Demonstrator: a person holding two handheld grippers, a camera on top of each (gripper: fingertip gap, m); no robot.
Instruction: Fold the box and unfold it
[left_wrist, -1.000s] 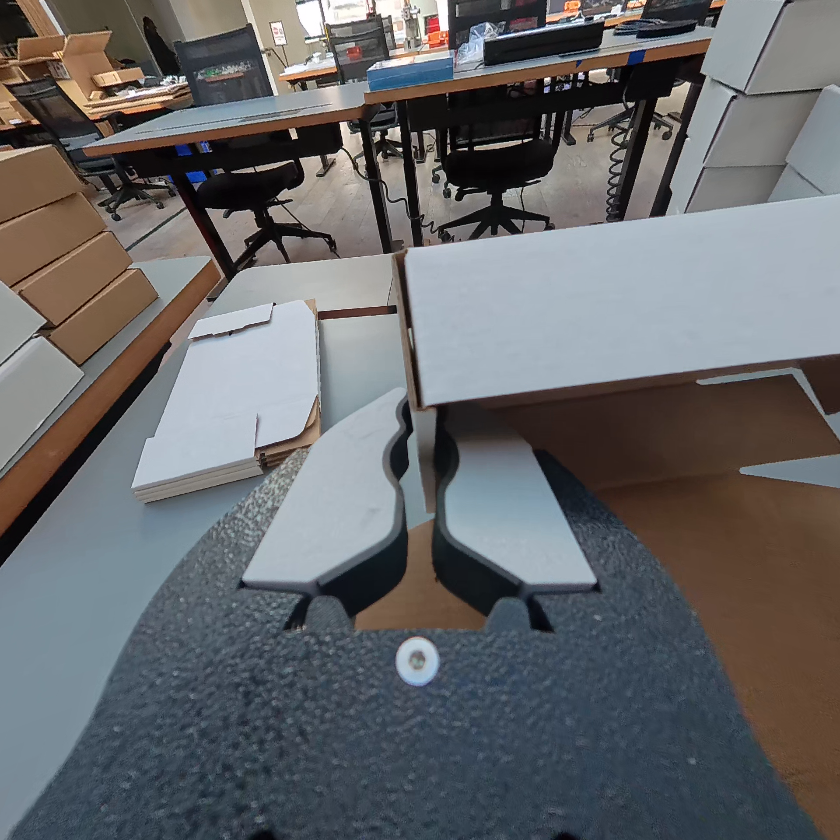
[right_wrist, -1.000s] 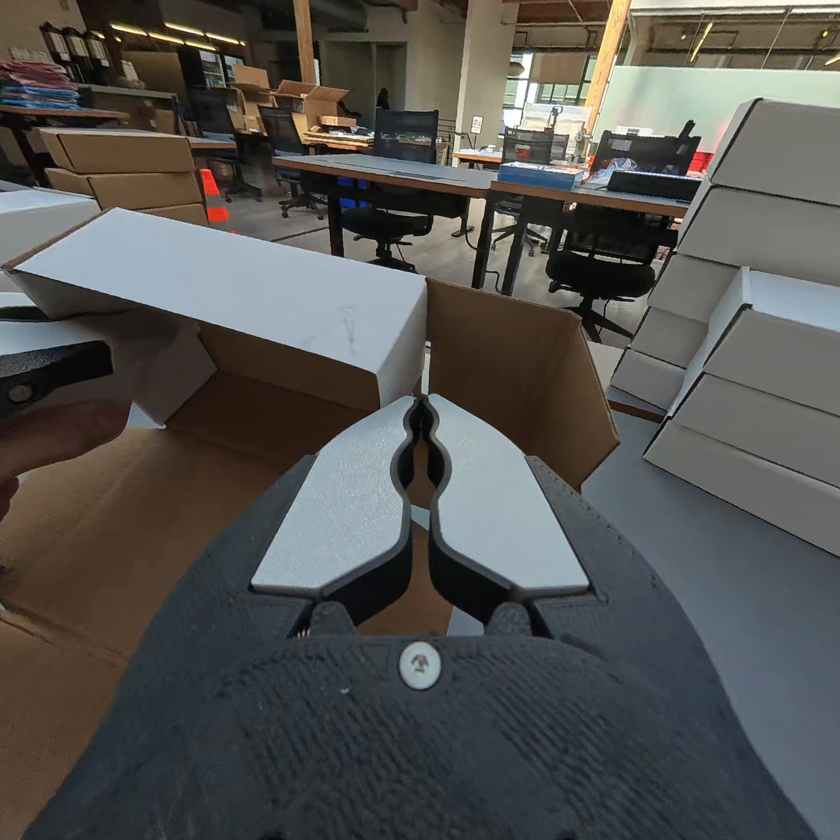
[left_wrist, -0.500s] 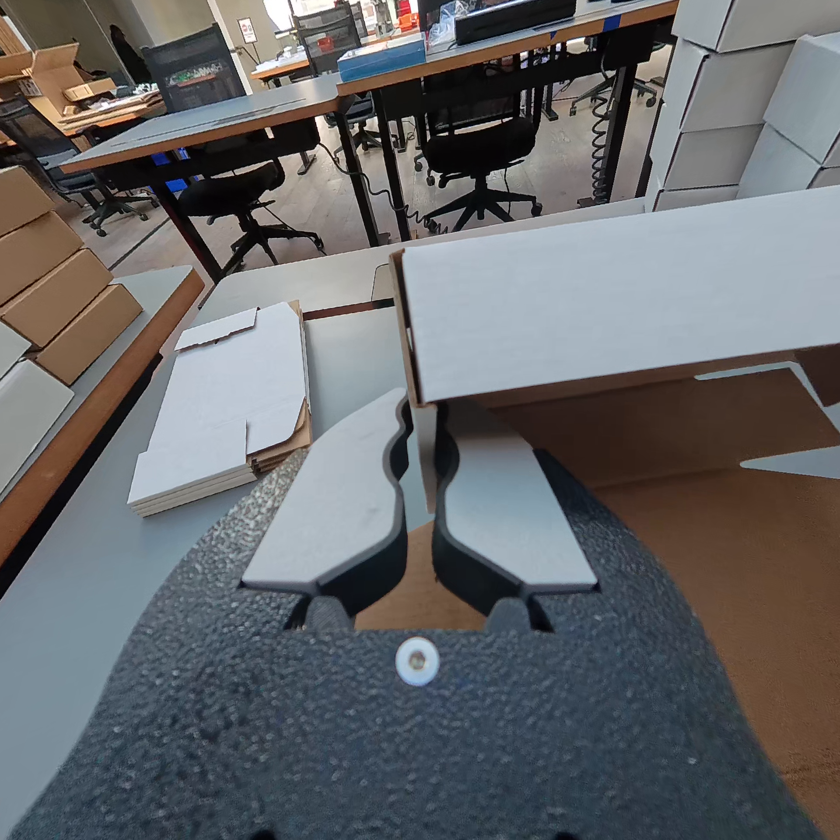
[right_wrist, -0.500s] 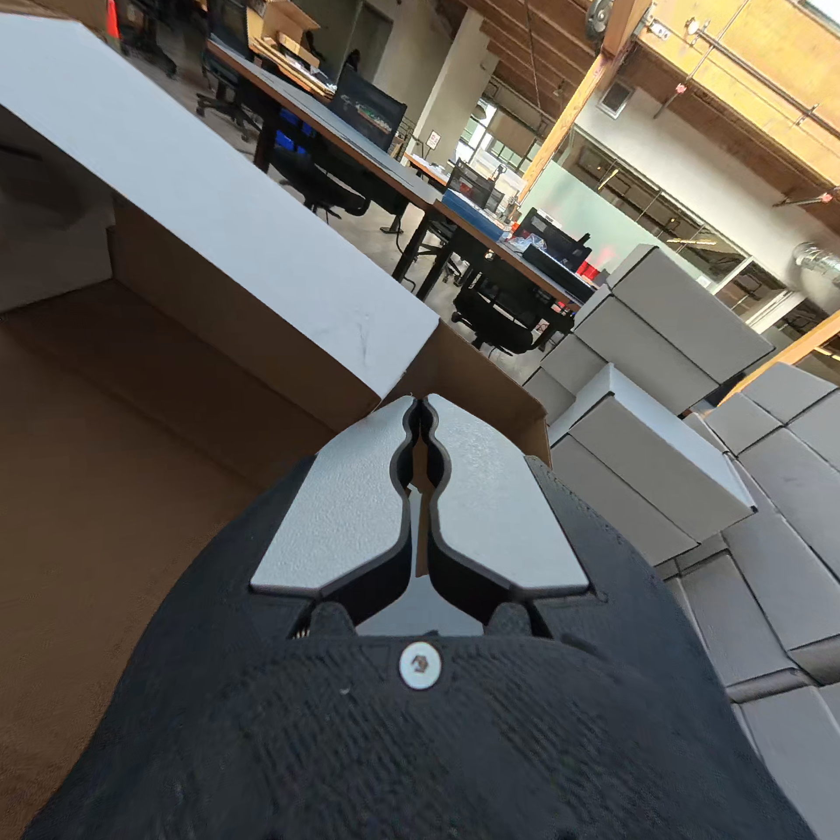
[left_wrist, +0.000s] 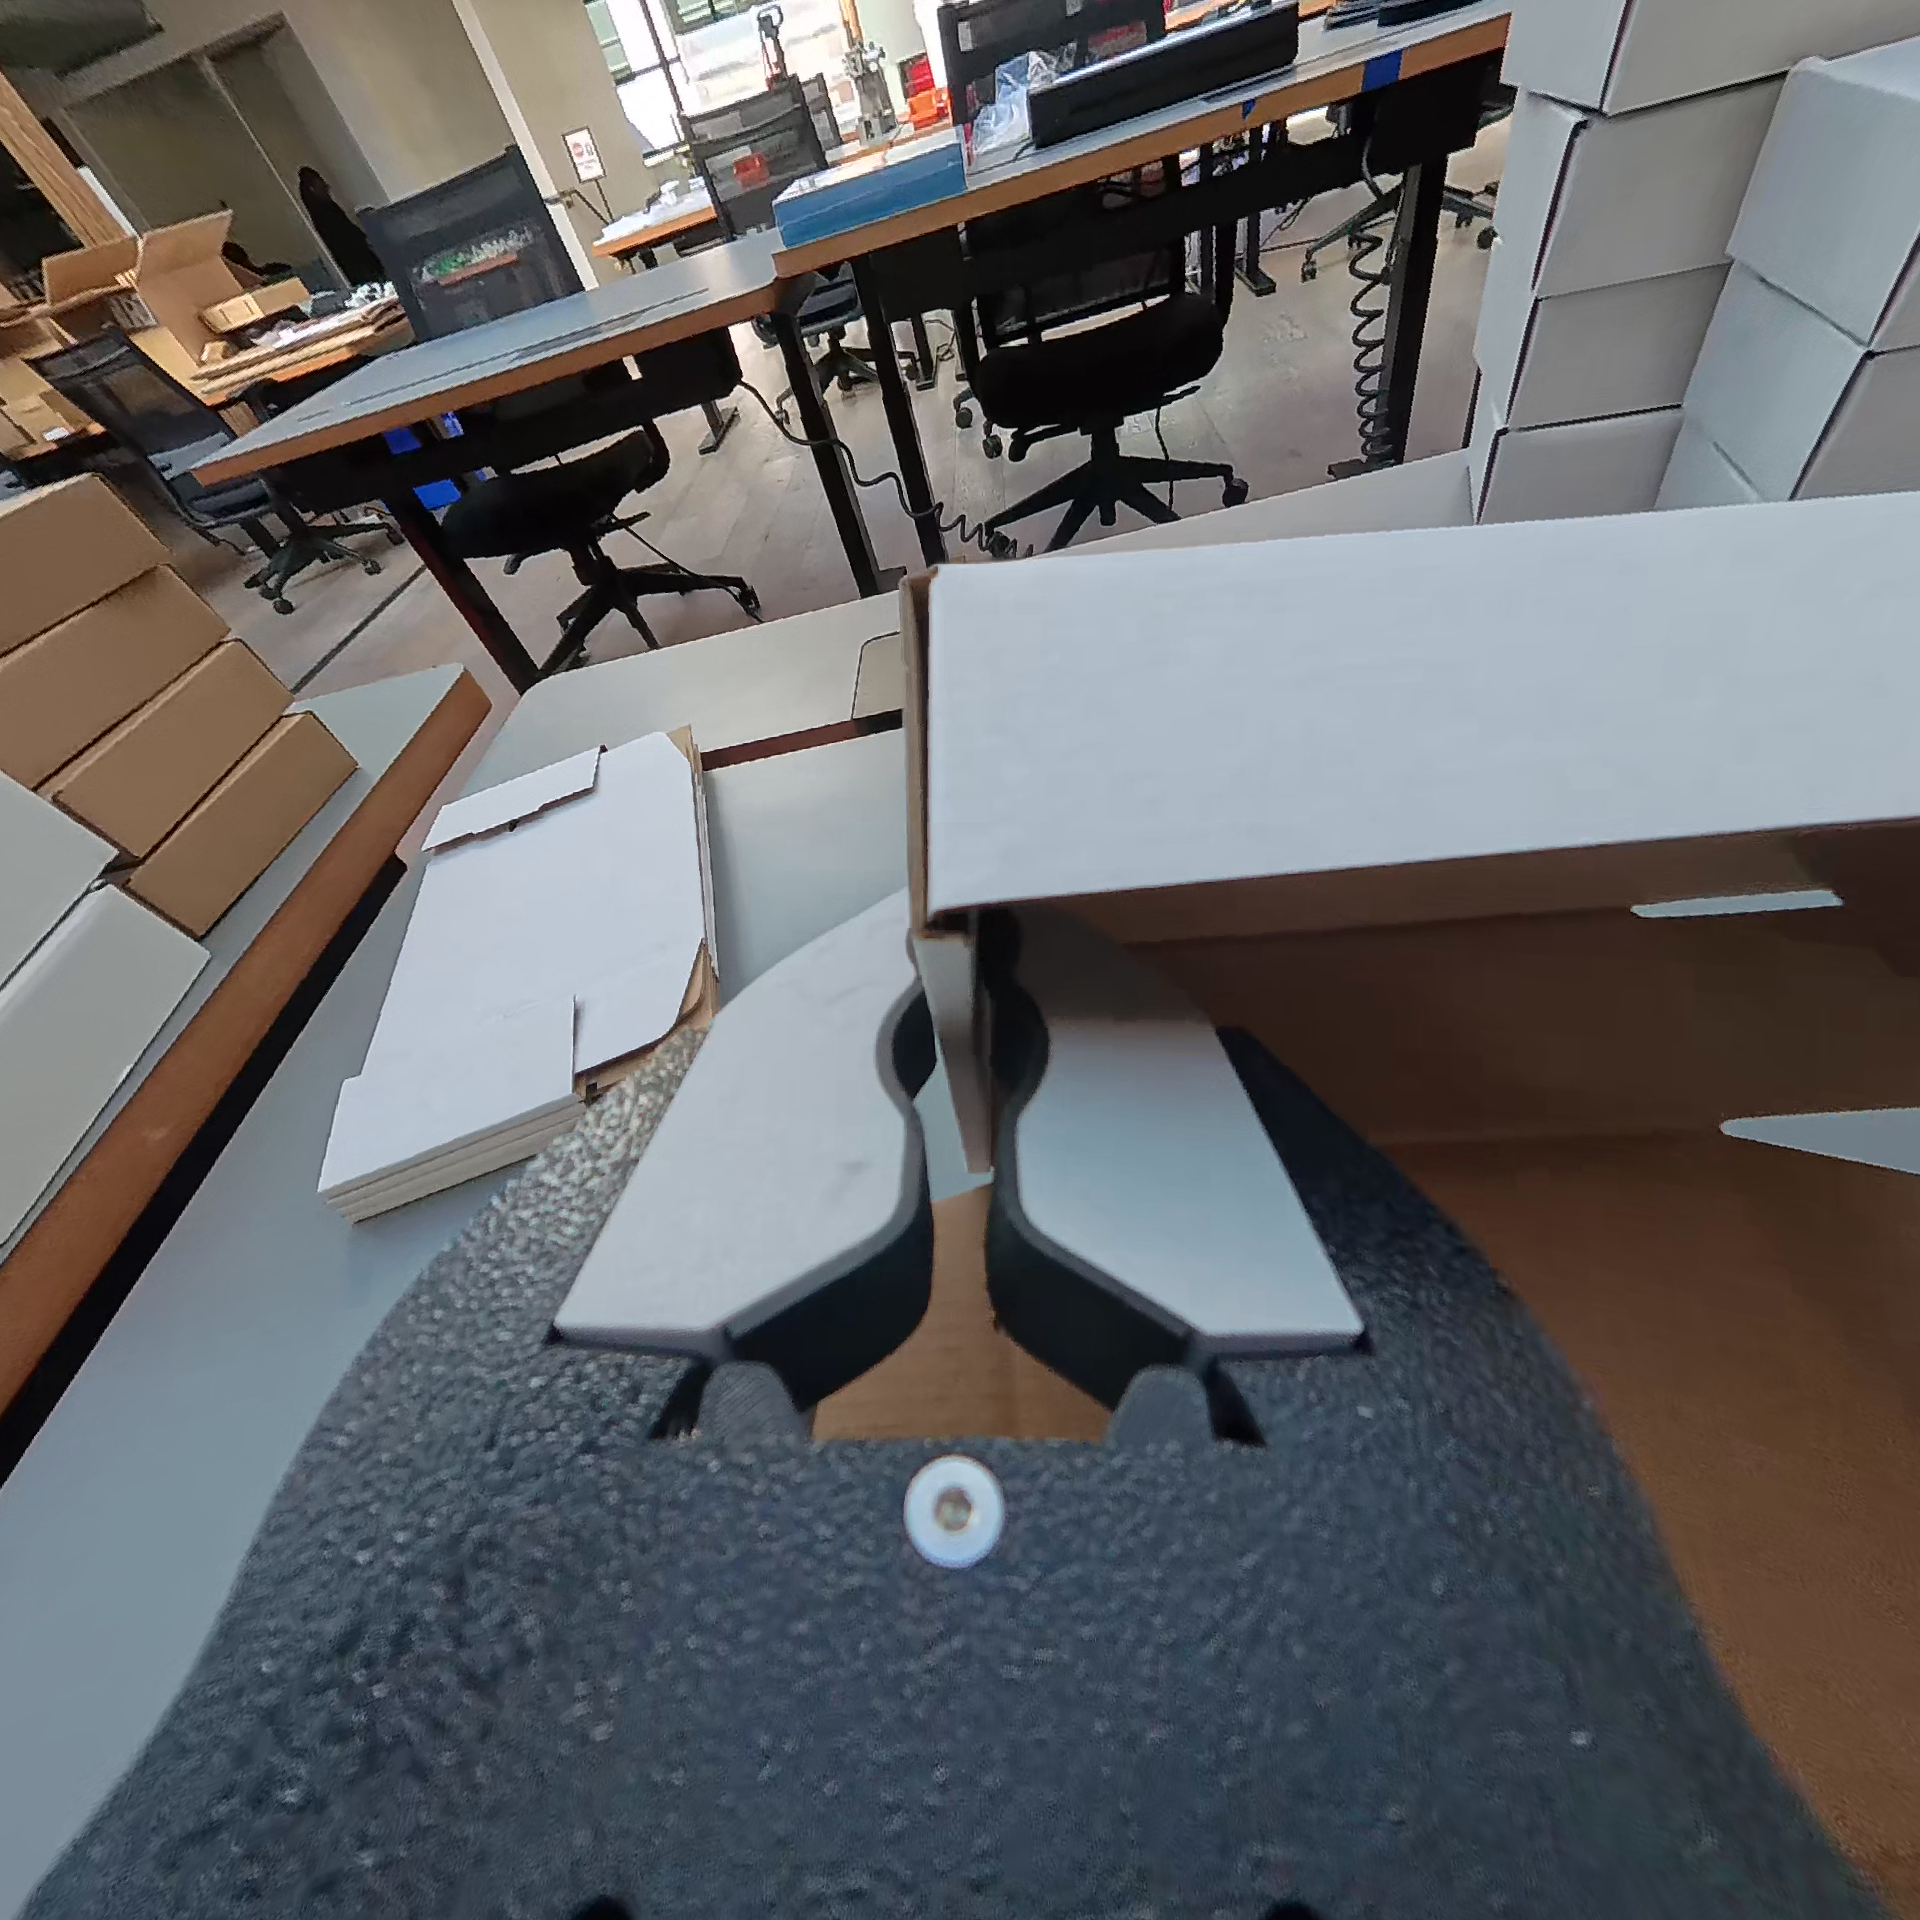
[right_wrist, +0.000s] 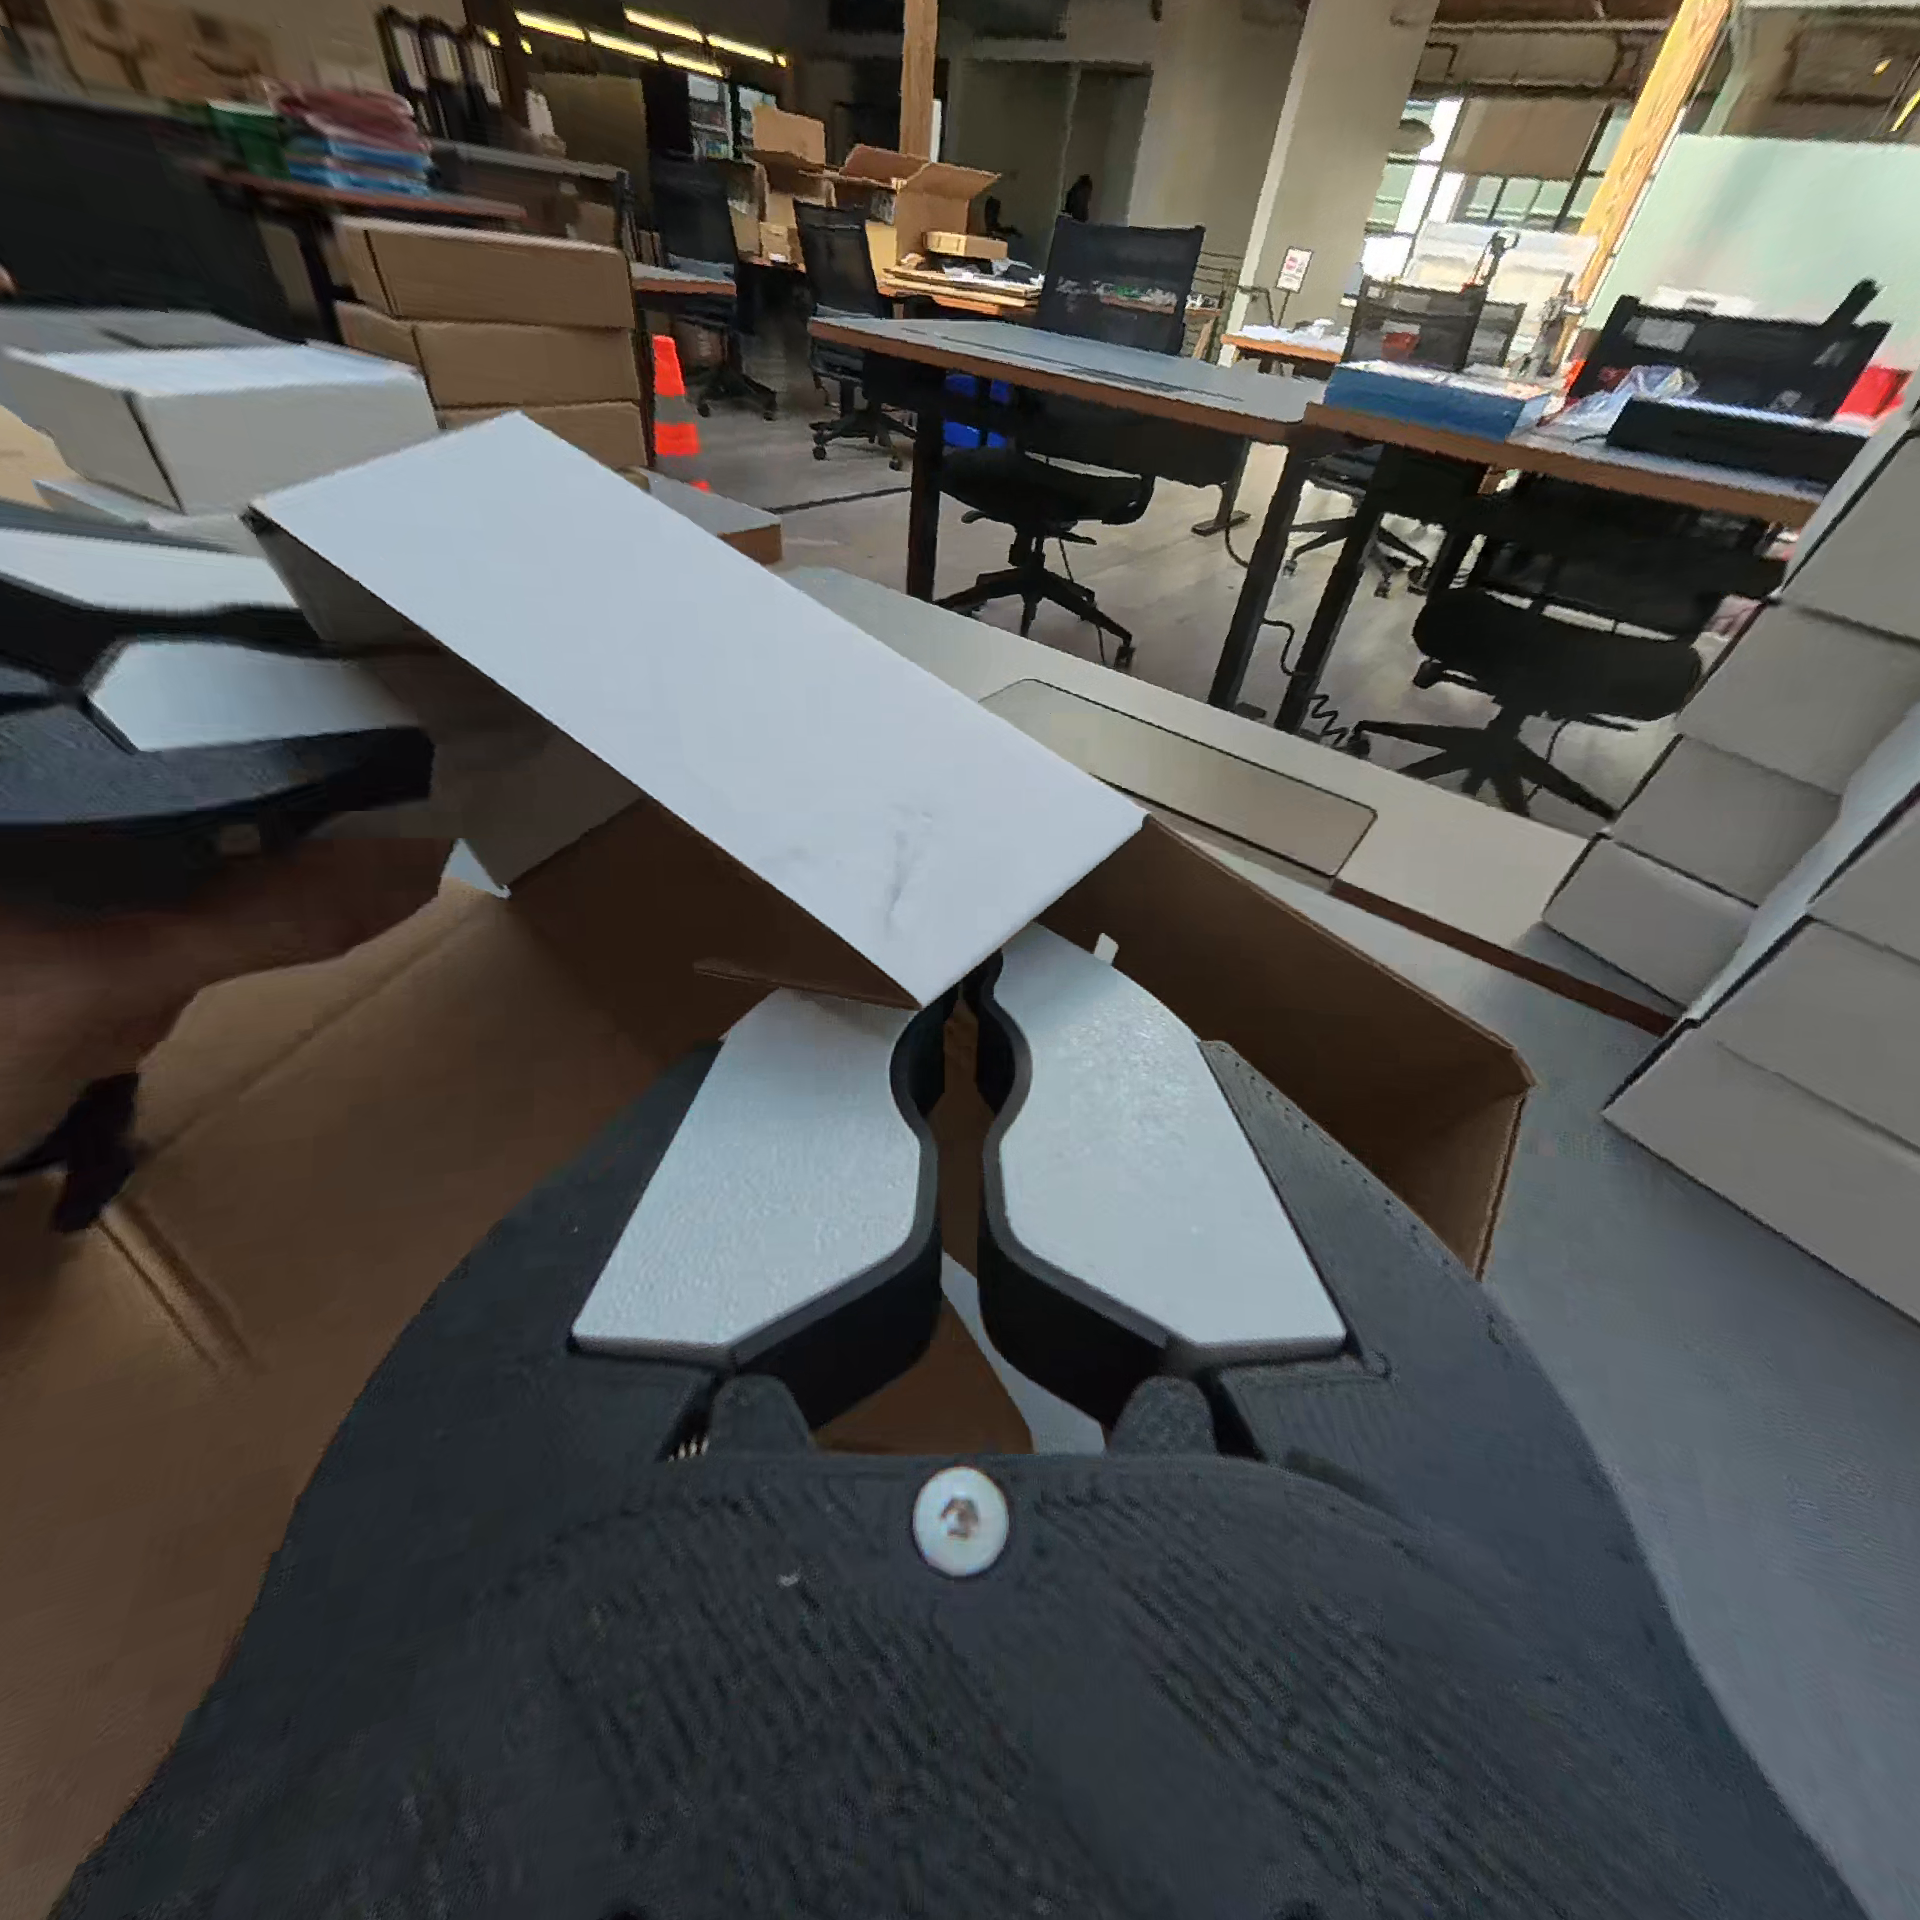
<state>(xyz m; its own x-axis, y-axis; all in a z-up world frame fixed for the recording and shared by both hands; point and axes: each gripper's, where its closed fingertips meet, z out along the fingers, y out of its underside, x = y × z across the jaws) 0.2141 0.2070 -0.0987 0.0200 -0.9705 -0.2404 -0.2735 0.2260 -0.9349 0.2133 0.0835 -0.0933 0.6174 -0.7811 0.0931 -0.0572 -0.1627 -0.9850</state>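
Observation:
The box is a white cardboard mailer with a brown inside, half folded on the grey table. Its long white panel (left_wrist: 1403, 727) leans over the brown base (left_wrist: 1610, 1299). My left gripper (left_wrist: 961, 1003) is shut on the box's left side flap (left_wrist: 951, 1039), which stands between the fingers. In the right wrist view the same white panel (right_wrist: 675, 707) slopes down to my right gripper (right_wrist: 961, 1003). That gripper is shut on the right side flap, with a brown flap (right_wrist: 1299, 997) just beyond it. The left gripper (right_wrist: 208, 717) shows at the far left there.
A stack of flat white box blanks (left_wrist: 520, 987) lies left of the box. Folded white boxes (right_wrist: 1766, 987) are piled at the right, and also show in the left wrist view (left_wrist: 1714, 260). Brown boxes (left_wrist: 135, 707) sit at the left. Desks and office chairs (left_wrist: 1091, 395) stand beyond the table edge.
The right gripper swung upward and then back down while holding its flap, and the white panel now slopes lower onto it. The left gripper kept its hold and barely shifted.

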